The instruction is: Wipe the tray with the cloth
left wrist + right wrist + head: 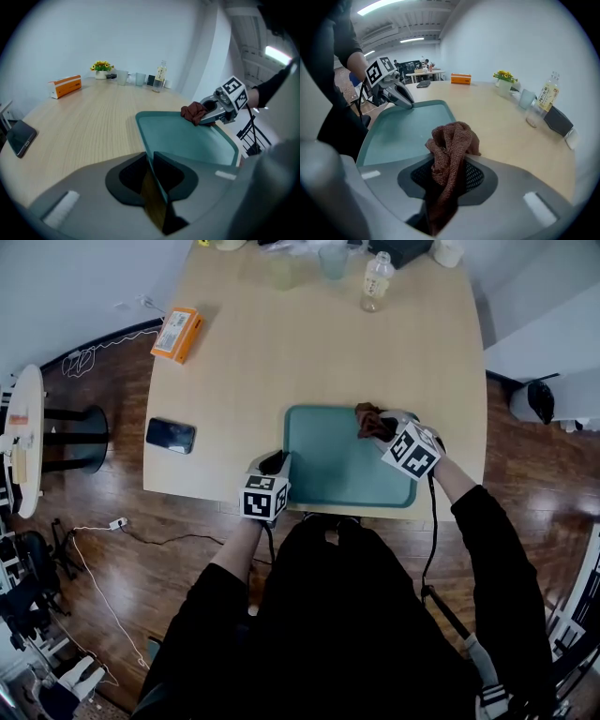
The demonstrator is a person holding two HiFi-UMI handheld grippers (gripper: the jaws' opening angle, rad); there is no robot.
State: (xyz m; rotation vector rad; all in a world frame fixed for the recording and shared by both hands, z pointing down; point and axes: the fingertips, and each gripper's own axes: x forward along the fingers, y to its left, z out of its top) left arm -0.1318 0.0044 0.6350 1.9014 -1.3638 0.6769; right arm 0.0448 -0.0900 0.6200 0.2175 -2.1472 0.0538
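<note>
1. Cloth (452, 140): one, rust-brown and bunched. It is pinched in the right tongs (450, 161), whose jaws are part closed on the wad, and it bulges out ahead of the tips.
2. The cloth sits at the far right corner of the tray (337, 465), over the rim. Can't tell whether it presses on the tray.
3. Left tongs (152, 157): jaws nearly together, clamped on the tray's rim at the near left corner.
4. Tray: one, teal and rectangular, lying flat on the table (244, 371). Apart from the cloth corner, its floor is bare.
5. Other things on the table:
   - one phone (171, 435) by the near left edge
   - one orange box (177, 334) at the left edge
   - one bottle (376, 281) and two cups (333, 259) at the far end
6. Edges: the tray's near side is just inside the table's near edge, and its right end is near the right edge.
7. Open room: there is bare tabletop beyond the tray and to its left. The phone is well apart from the tray.
</note>
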